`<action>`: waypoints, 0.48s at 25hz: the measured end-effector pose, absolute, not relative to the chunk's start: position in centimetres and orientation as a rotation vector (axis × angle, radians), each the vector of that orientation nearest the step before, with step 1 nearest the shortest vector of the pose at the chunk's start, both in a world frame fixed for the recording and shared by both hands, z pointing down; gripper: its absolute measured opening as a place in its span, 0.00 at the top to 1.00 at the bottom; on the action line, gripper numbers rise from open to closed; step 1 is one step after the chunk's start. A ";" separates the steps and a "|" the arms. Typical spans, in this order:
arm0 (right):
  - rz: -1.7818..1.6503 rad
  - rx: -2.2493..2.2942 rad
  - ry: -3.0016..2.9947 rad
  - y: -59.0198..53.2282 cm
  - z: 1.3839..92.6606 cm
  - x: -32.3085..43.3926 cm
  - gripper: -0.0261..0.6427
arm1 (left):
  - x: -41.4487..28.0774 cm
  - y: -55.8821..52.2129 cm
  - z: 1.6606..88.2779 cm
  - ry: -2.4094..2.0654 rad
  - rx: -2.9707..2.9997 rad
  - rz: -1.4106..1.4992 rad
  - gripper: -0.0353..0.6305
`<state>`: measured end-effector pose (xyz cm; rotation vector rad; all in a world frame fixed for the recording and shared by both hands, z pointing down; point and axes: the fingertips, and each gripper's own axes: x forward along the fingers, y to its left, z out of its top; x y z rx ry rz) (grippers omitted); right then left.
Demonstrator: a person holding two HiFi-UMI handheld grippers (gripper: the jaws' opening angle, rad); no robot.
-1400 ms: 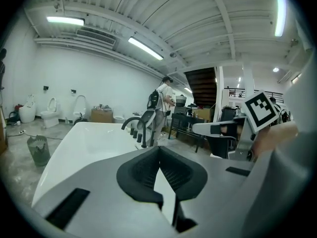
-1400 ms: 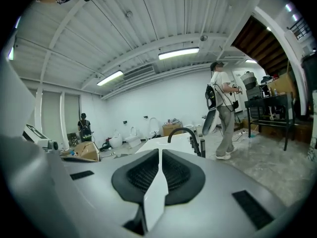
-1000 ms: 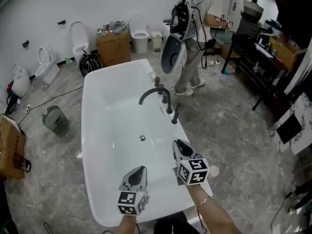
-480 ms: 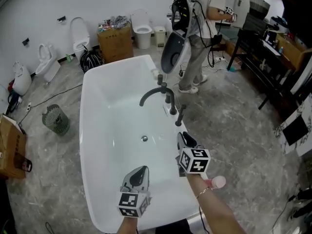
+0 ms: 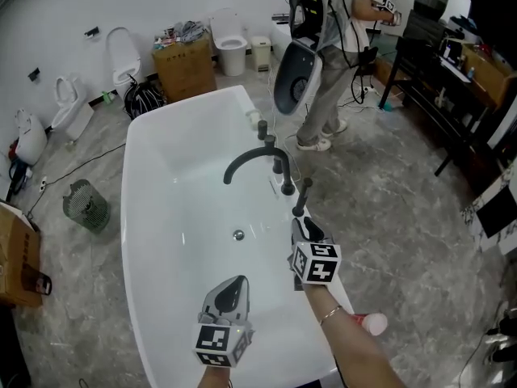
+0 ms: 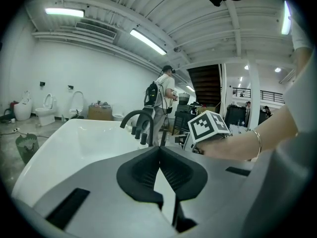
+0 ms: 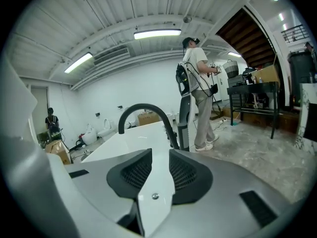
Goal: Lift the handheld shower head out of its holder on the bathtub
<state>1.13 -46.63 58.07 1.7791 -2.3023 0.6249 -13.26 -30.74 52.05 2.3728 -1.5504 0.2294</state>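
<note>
The white bathtub (image 5: 137,217) has a black arched faucet (image 5: 252,161) on its right rim. Just nearer along that rim the dark handheld shower head (image 5: 300,198) stands upright in its holder. It also shows as a slim upright rod (image 7: 184,125) in the right gripper view and beside the faucet (image 6: 163,135) in the left gripper view. My right gripper (image 5: 304,229) hovers just short of it, pointing at it, jaws opening with nothing between them. My left gripper (image 5: 231,291) hangs over the tub's near end, shut and empty.
A person (image 5: 343,31) with a backpack stands past the tub's far right corner, with a grey oval basin (image 5: 295,79) beside them. Toilets (image 5: 123,55) and a cardboard box (image 5: 184,67) line the back wall. A wire basket (image 5: 87,206) stands left and black desks (image 5: 452,87) stand right.
Both grippers have moved forward along the tub. The right one has come close to the shower head's holder. The left one trails behind it.
</note>
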 end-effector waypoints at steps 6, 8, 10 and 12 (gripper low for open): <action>0.660 1.817 -2.244 -50.8 62.9 2.4 0.76 | -12.8 -34.3 55.6 -1.537 2.322 0.220 0.92; 0.660 1.826 -2.240 -52.2 64.2 3.0 0.76 | -12.6 -35.2 56.7 -1.540 2.316 0.218 0.92; 0.652 1.832 -2.225 -53.4 65.5 3.7 0.76 | -12.4 -35.9 58.0 -1.535 2.308 0.219 0.92; 0.647 1.828 -2.207 -54.4 66.8 4.2 0.75 | -12.3 -36.4 59.1 -1.526 2.294 0.221 0.92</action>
